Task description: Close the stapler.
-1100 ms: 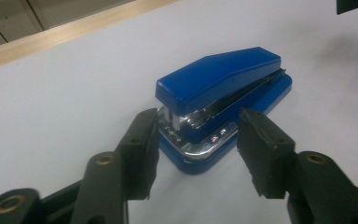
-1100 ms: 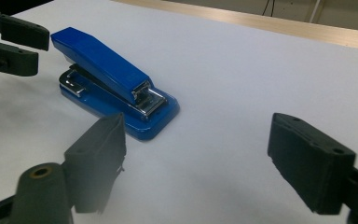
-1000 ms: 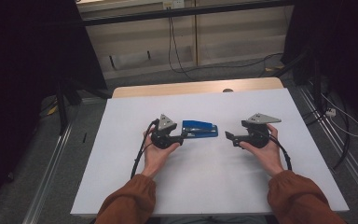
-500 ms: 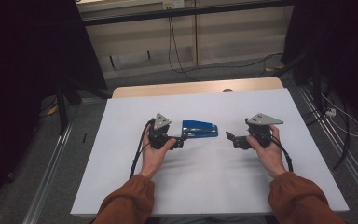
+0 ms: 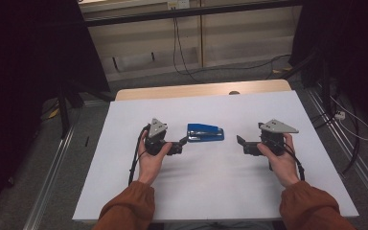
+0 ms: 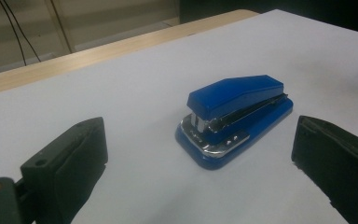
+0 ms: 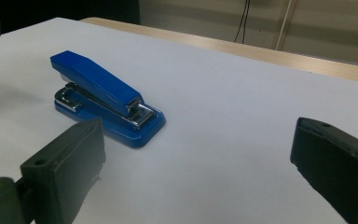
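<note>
- I have the left gripper (image 5: 183, 143) beside the glossy blue plastic stapler with a bright metal magazine (image 5: 205, 132); its jaws have just been opening and now stand wide, with nothing between the pads. In the left gripper view the stapler (image 6: 235, 116) sits ahead of the jaws, untouched.
- My right gripper (image 5: 242, 144) hangs at about four o'clock from the stapler, well apart from it, jaws also spread wide and empty. In the right gripper view the stapler (image 7: 105, 98) lies toward ten o'clock.
- The stapler rests flat on its base near the middle of the matte white tabletop (image 5: 211, 187), long axis running three to nine o'clock in the high view, and my left gripper sits just off its nine o'clock end.
- My reading: the stapler looks set down and released, so any placing is done; what remains, if anything, is drawing both hands back or taking a fresh grip.
- Materials: the stapler's top is a smooth wedge-shaped shell, its base rounded, with a shiny chrome hinge end. The gripper pads are dull black blocks. A pale wood strip (image 5: 201, 89) edges the table at twelve o'clock.
</note>
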Demonstrator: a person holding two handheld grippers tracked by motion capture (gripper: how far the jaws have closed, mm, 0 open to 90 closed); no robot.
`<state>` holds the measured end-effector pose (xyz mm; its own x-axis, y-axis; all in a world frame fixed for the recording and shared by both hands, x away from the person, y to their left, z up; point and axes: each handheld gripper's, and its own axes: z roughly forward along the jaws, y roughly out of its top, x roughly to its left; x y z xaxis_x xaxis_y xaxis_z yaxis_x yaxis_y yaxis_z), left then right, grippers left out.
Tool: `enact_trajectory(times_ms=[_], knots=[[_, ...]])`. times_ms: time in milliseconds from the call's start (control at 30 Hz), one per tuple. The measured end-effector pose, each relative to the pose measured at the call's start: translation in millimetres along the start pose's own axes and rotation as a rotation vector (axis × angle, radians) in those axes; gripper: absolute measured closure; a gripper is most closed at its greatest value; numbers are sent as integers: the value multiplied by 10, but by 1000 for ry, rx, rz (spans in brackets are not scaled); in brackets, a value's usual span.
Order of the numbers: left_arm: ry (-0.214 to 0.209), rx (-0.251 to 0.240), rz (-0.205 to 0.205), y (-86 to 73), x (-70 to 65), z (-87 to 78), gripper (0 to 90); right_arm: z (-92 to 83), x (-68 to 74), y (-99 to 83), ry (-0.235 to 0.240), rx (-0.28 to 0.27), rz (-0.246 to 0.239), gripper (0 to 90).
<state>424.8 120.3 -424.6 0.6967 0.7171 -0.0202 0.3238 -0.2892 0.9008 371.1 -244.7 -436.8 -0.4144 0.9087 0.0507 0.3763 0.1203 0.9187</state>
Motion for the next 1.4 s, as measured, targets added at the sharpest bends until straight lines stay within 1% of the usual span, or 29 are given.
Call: enact_trajectory(times_ms=[67,100,133,200,233,267,333,367,400,467,533,567,700,733,767,800,833,867,1067,1133,1200,1300,1400], knots=[[7,-9,3,-27,-1,-56,36,-39,5,3,0,-11,2,36],[11,-4,11,-43,0,-86,36,-58,11,1,-5,-17,2,33],[10,-11,9,-63,-4,-110,36,-76,12,-3,-11,-23,0,33],[19,-11,9,-103,-13,-155,36,-115,22,-8,-26,-60,13,33],[28,-11,6,-115,-13,-179,36,-127,26,-8,-24,-68,16,33],[28,-18,-4,-121,-10,-198,36,-133,32,-7,-23,-67,18,33],[28,-22,-11,-123,7,-254,36,-140,45,-19,-21,-58,18,33],[32,-27,-24,-124,5,-281,36,-150,50,-27,-29,-46,16,33],[26,-36,-29,-124,5,-307,36,-163,53,-37,-41,-36,13,32],[21,-44,-26,-125,0,-363,36,-195,56,-56,-41,-37,13,31],[36,-52,-17,-141,1,-417,36,-230,55,-71,-54,-40,8,30],[40,-57,-16,-156,5,-443,36,-248,52,-76,-53,-43,13,31],[58,-63,-25,-224,13,-567,36,-330,23,-101,-62,-55,19,32],[58,-77,-34,-245,18,-601,36,-352,17,-111,-68,-57,19,32],[59,-95,-55,-266,20,-629,36,-375,10,-123,-73,-57,18,32],[72,-100,-60,-285,20,-657,36,-398,2,-136,-78,-57,22,30],[85,-92,-55,-297,16,-687,36,-420,-5,-151,-86,-59,27,30],[91,-94,-53,-304,8,-711,36,-441,-11,-164,-93,-58,26,30],[108,-119,-53,-368,-13,-886,36,-589,-34,-210,-129,-71,39,28],[110,-117,-44,-394,-8,-934,36,-635,-39,-220,-142,-82,34,28],[119,-127,-49,-412,-7,-977,36,-675,-44,-233,-149,-88,34,28],[137,-133,-50,-434,-4,-1042,36,-720,-51,-264,-153,-84,36,30],[145,-134,-54,-446,-6,-1096,36,-766,-47,-289,-129,-83,23,51]])
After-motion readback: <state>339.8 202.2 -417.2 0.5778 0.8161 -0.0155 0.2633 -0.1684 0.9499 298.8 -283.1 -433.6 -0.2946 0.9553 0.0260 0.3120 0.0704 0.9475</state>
